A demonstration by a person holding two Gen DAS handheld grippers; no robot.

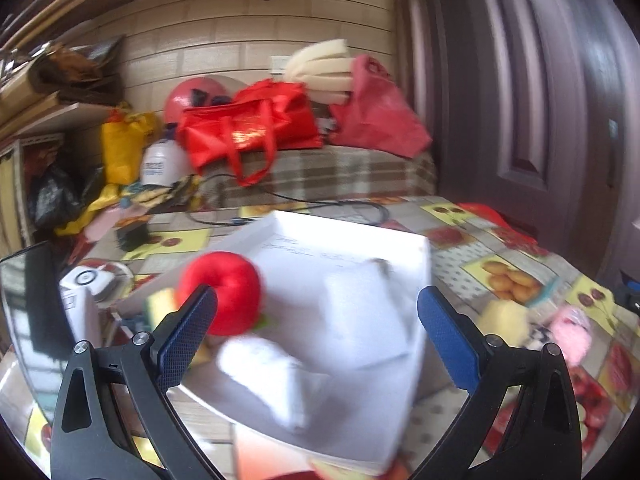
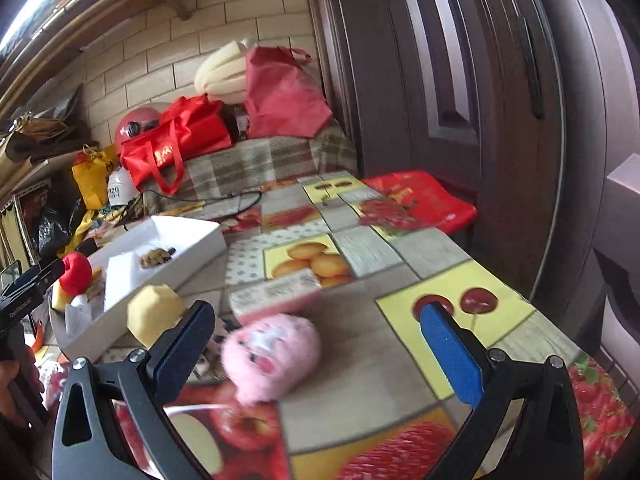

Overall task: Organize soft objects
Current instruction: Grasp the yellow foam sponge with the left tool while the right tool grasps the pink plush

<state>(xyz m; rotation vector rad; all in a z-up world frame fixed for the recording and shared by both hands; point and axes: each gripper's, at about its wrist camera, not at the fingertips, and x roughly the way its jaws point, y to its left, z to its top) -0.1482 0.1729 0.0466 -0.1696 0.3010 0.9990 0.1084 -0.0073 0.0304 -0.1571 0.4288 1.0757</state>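
Observation:
A white box [image 1: 360,240] fills the middle of the left wrist view, blurred. A red soft apple [image 1: 224,292] sits at its left edge, just past the tip of the left finger, beside a yellow-green sponge [image 1: 160,302]. My left gripper [image 1: 316,320] is open and holds nothing. In the right wrist view a pink plush toy [image 2: 272,356] lies on the tablecloth between the fingers of my open right gripper [image 2: 316,340]. A yellow soft lump [image 2: 154,314] and a pink-edged sponge block [image 2: 276,294] lie just beyond it. The white box [image 2: 192,226] holds a small brown item [image 2: 156,257].
The table [image 2: 400,248] has a fruit-print cloth. Red bags [image 1: 248,128] and foam [image 1: 320,68] are piled on a plaid-covered bench behind, with a black cable [image 1: 320,204] trailing onto the table. A dark door [image 2: 460,100] stands on the right. A hand [image 2: 12,384] holds the left gripper.

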